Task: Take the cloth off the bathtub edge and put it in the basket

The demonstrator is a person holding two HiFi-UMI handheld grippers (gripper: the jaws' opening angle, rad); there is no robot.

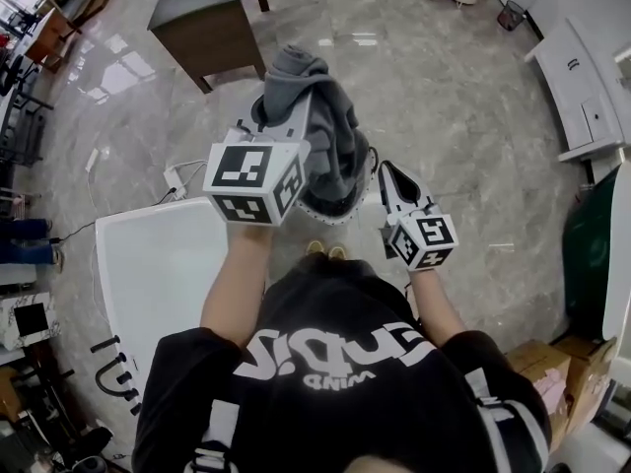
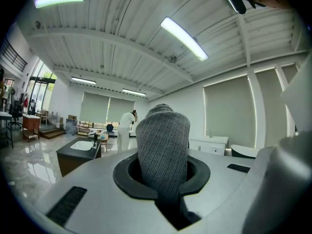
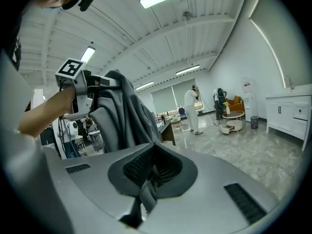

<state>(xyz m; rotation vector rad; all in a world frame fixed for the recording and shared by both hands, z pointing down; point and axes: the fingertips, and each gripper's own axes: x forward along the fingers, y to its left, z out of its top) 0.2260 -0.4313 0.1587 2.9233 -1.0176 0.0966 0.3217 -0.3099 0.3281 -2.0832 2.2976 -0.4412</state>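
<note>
My left gripper (image 1: 286, 101) is raised and shut on the grey knitted cloth (image 1: 325, 116). The cloth bulges out above its jaws (image 2: 163, 145) and hangs down in folds. Its lower end reaches a dark round basket (image 1: 330, 215) with a white rim on the floor, right in front of the person. My right gripper (image 1: 385, 175) is lower and to the right, at the cloth's hanging edge. A thin grey fold of the cloth (image 3: 122, 111) sits pinched between its closed jaws (image 3: 146, 189). The white bathtub (image 1: 148, 264) lies at the lower left.
A dark vanity with a sink (image 1: 207, 18) stands ahead on the left. A power strip with a cable (image 1: 175, 177) lies on the marble floor by the tub. White cabinets (image 1: 582, 87) line the right, with cardboard boxes (image 1: 552, 363) near them. A person in white (image 3: 191, 106) stands far off.
</note>
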